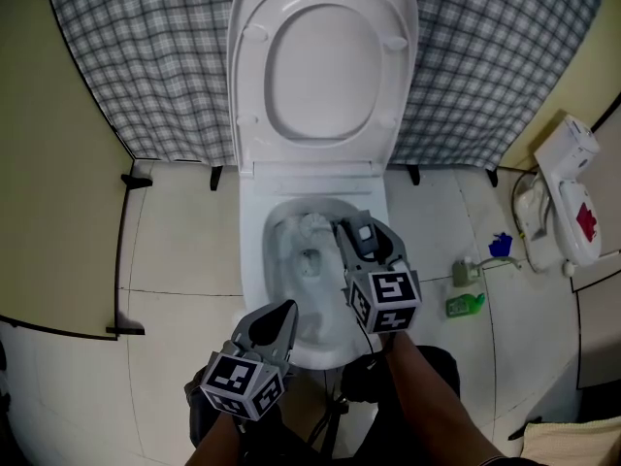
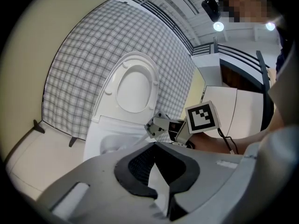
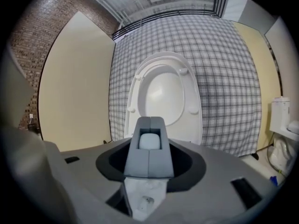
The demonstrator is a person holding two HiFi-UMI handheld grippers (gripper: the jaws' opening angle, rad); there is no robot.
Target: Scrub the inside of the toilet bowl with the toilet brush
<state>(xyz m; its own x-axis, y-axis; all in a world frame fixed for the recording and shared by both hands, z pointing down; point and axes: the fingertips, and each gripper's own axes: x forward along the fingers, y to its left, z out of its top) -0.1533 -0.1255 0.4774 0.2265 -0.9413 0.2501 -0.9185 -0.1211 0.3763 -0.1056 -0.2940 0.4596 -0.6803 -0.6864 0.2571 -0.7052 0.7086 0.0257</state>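
The white toilet (image 1: 254, 260) stands open, its seat and lid (image 1: 320, 66) tipped up against the checked backdrop. The toilet brush's pale head (image 1: 310, 227) is down inside the bowl at the far side. My right gripper (image 1: 351, 233) reaches over the bowl's right half, shut on the brush handle, whose light end (image 3: 149, 141) shows between the grey fingers (image 3: 140, 153). From the left gripper view, the right gripper (image 2: 161, 125) hangs above the bowl. My left gripper (image 1: 289, 309) hovers over the near rim, jaws together and empty.
On the floor to the right lie a green bottle (image 1: 466, 305), a blue item (image 1: 501, 246) and a white unit with a red mark (image 1: 568, 192). A cream partition (image 1: 49, 163) stands at the left. The checked screen (image 1: 146, 56) backs the toilet.
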